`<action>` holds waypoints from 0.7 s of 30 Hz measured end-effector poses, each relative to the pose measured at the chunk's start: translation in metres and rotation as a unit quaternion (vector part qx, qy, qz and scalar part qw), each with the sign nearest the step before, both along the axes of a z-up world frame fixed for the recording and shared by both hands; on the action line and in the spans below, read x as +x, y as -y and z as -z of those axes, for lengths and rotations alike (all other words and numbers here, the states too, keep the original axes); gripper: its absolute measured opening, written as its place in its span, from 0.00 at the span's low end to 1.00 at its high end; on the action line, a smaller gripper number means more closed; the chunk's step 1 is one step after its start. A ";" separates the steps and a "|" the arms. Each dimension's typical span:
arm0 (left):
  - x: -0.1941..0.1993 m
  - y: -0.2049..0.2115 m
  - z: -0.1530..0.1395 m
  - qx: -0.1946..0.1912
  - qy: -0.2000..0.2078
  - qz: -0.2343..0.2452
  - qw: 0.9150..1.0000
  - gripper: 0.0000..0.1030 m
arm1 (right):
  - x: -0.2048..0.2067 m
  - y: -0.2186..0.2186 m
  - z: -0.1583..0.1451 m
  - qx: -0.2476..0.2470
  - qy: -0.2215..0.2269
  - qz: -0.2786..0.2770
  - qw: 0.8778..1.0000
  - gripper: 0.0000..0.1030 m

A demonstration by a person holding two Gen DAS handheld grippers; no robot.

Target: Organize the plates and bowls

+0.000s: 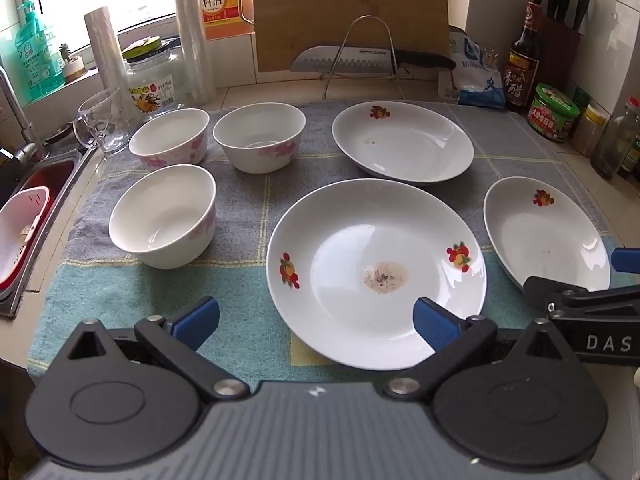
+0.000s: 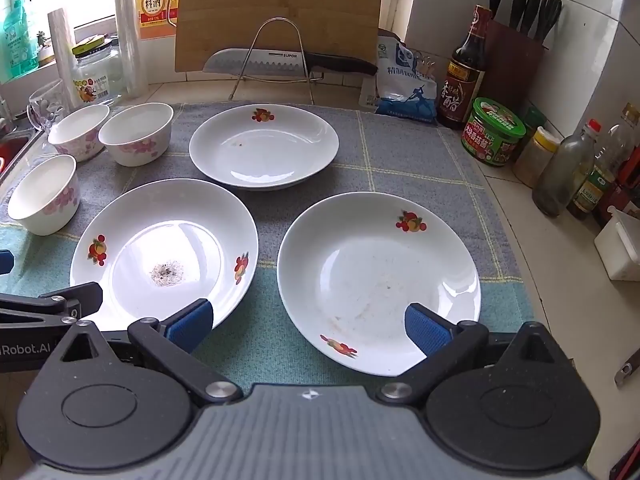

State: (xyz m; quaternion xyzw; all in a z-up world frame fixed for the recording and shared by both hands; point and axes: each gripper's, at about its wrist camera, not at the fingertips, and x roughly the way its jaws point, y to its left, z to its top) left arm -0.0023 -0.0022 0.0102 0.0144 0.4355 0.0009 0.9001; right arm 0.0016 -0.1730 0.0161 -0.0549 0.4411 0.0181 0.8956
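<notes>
While both grippers' fingers [image 1: 434, 322] gape empty, the right plate [image 1: 548, 236] seems partly cut off.

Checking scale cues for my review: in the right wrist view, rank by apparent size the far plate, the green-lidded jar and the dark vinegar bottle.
1. far plate
2. dark vinegar bottle
3. green-lidded jar
Bottle and jar stand similarly far, so that order is fair.

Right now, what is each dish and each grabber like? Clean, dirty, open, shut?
Left gripper: open, holding nothing.
Right gripper: open, holding nothing.
Near left plate: upright, speckled residue in its middle.
Near right plate: upright, faint smears.
Far plate: upright, a few specks.
Three bowls: upright, unstacked, nothing in them.
Glass mug: upright, nothing in it.
Knife: resting on the wire rack.
</notes>
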 end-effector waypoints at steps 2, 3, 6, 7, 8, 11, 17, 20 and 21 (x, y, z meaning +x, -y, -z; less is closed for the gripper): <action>-0.001 0.000 0.000 0.001 0.001 0.000 1.000 0.99 | 0.000 0.000 -0.001 0.000 0.001 -0.001 1.000 1.00; -0.001 0.000 0.000 0.000 0.001 0.000 1.000 0.99 | 0.000 0.000 -0.001 0.000 0.002 -0.001 1.000 1.00; -0.001 0.000 0.000 0.000 0.002 0.001 1.000 0.99 | 0.000 0.000 -0.001 0.000 0.003 -0.001 1.000 1.00; -0.001 0.000 -0.001 0.000 0.002 0.001 1.000 0.99 | 0.000 0.000 -0.001 0.000 0.003 -0.001 1.000 1.00; -0.001 0.000 -0.001 0.000 0.002 0.001 1.000 0.99 | 0.000 0.000 -0.001 0.000 0.003 -0.001 1.000 1.00; -0.001 0.000 -0.002 0.001 0.003 0.001 1.000 0.99 | 0.000 0.000 -0.002 0.000 0.004 -0.002 1.000 1.00; -0.001 0.000 -0.002 0.001 0.003 0.001 1.000 0.99 | 0.000 0.000 -0.002 0.000 0.004 -0.001 1.000 1.00; -0.001 0.000 -0.002 0.001 0.003 0.001 1.000 0.99 | 0.000 0.000 -0.003 0.001 0.005 -0.002 1.000 1.00; -0.001 0.000 -0.001 0.001 0.004 0.002 1.000 0.99 | 0.000 0.000 -0.003 0.001 0.005 -0.002 1.000 1.00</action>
